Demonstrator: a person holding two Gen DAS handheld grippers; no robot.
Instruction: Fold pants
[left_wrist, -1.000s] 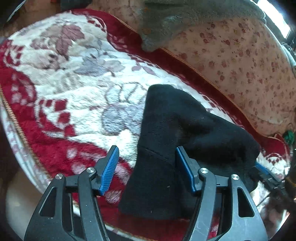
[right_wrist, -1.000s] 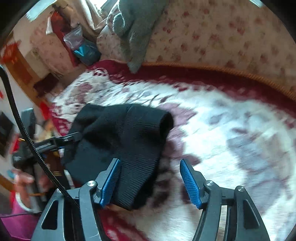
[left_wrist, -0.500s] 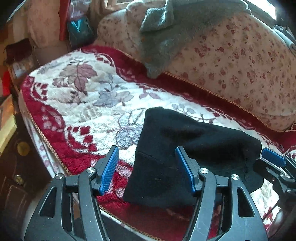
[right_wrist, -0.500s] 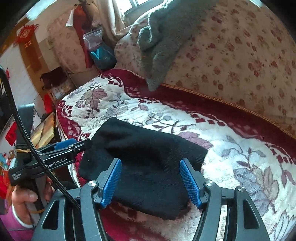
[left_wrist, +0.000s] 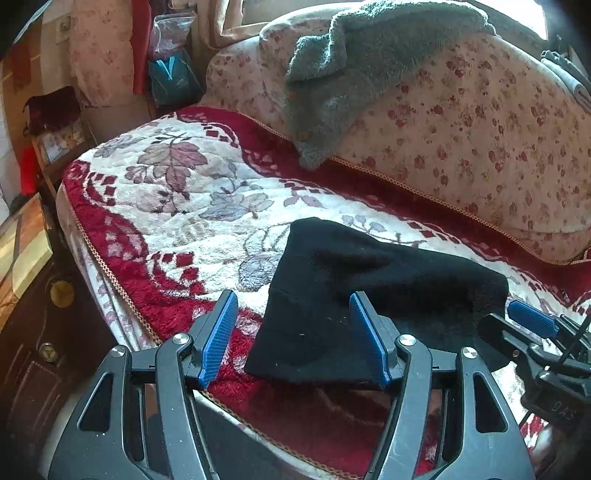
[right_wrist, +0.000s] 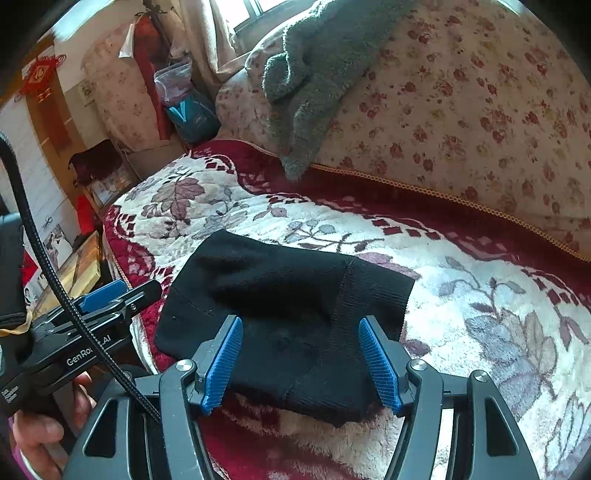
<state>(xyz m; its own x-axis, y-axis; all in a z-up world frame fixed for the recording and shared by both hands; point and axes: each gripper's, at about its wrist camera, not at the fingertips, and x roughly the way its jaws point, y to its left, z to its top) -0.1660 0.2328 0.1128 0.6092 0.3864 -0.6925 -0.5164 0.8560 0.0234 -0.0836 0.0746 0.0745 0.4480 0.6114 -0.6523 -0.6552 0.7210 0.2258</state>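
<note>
Black knit pants (left_wrist: 369, 291), folded into compact bundle, lie on red-and-cream floral plush cover (left_wrist: 192, 206) of sofa seat, near its front edge. Ribbed cuff end toward right side in right wrist view (right_wrist: 373, 291).

Left claw (left_wrist: 295, 339): blue-padded fingers spread wide, holding nothing, just clear of bundle's near left corner.

Right claw (right_wrist: 301, 363): fingers likewise apart, empty, straddling bundle's near edge without contact.

Grey fleece blanket (left_wrist: 354, 74) draped over floral-print backrest cushion (left_wrist: 480, 140).
</note>
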